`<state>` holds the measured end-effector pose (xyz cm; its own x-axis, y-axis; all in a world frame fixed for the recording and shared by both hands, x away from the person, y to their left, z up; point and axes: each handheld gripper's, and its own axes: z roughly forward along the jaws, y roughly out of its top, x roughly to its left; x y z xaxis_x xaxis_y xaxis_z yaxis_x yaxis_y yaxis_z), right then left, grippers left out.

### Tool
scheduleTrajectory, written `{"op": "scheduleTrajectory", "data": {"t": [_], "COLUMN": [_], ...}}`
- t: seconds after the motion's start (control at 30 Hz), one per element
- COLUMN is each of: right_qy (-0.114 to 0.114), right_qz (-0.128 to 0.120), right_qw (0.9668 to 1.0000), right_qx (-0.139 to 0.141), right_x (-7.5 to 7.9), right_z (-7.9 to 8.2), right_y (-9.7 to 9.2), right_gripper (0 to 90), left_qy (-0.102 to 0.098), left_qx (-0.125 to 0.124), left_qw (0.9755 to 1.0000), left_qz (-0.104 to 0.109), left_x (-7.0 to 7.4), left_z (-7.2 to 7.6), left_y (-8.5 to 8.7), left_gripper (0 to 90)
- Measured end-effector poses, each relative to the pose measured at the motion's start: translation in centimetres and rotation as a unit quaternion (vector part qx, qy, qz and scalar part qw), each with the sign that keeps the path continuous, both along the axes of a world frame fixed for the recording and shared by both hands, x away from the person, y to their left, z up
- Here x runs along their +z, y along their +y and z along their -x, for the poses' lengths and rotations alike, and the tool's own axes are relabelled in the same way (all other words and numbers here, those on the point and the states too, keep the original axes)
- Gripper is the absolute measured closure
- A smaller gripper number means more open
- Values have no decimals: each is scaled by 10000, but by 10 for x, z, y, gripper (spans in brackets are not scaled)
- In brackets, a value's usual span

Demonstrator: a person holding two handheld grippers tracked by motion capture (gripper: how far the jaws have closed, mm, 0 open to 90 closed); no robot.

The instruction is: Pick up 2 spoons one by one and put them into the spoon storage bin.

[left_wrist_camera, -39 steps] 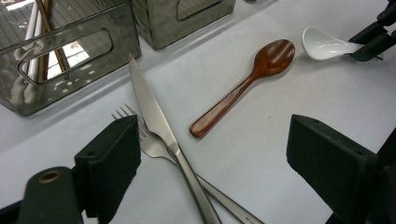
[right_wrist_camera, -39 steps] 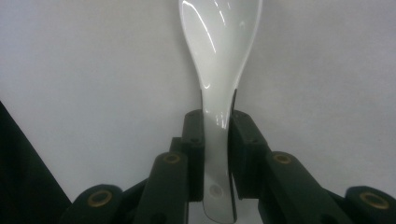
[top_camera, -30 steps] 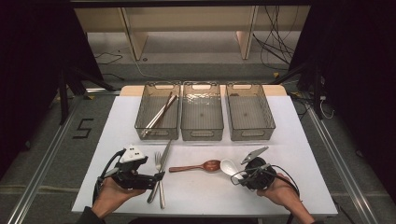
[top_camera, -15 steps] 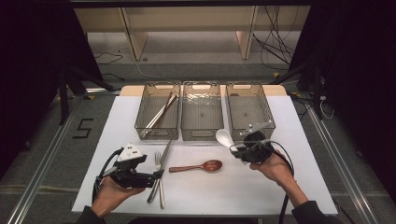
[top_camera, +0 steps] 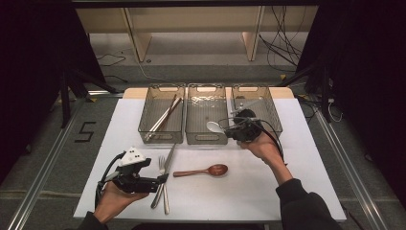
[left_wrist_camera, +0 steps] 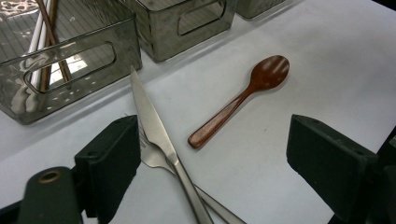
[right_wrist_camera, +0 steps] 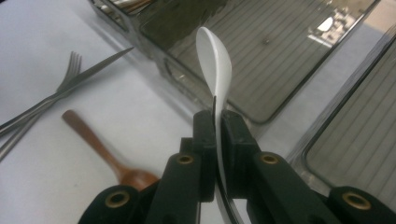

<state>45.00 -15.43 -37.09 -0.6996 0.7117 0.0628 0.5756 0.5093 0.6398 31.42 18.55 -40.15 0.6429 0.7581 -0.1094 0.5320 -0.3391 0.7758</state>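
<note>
Below the table's edge, black fingers (right_wrist_camera: pixel 215 140) hide the white spoon's (right_wrist_camera: pixel 215 60) handle.

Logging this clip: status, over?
Right tongs shut on white spoon, over middle bin. Left tongs open above knife and fork. Wooden spoon on table; path clear.

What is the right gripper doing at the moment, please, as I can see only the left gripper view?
Observer: The right gripper is shut on the handle of a white plastic spoon.
Operator: Thank you. Where is it holding that spoon?
Observer: In the high view, the spoon's bowl hangs over the near right corner of the middle clear plastic bin.
Operator: Is anything lying in that bin?
Observer: Its ribbed floor looks bare in the high view.
</note>
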Motion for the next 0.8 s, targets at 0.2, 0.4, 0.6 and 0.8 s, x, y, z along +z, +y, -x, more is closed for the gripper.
{"op": "scheduleTrajectory", "data": {"t": [0.2, 0.4, 0.6, 0.8], "right_qy": [-131, -230, -269, -270], "right_qz": [-120, -113, -73, -15], "right_qw": [9998, 9994, 9990, 9987], "right_qx": [-120, -252, -353, -434], "right_x": [9, 12, 15, 14], "right_z": [-12, -22, -33, -43], "right_y": [10, 19, 27, 36], "right_gripper": [860, 860, 860, 859], "left_qy": [23, -12, -21, -23], "left_qx": [12, 5, -3, -12], "left_qw": [10000, 10000, 10000, 10000], "left_qz": [3, 7, 8, 23], "left_x": [-1, 0, 0, 0], "left_z": [0, 0, 0, 0], "left_y": [0, 0, 0, 0], "left_gripper": [172, 172, 172, 172]}}
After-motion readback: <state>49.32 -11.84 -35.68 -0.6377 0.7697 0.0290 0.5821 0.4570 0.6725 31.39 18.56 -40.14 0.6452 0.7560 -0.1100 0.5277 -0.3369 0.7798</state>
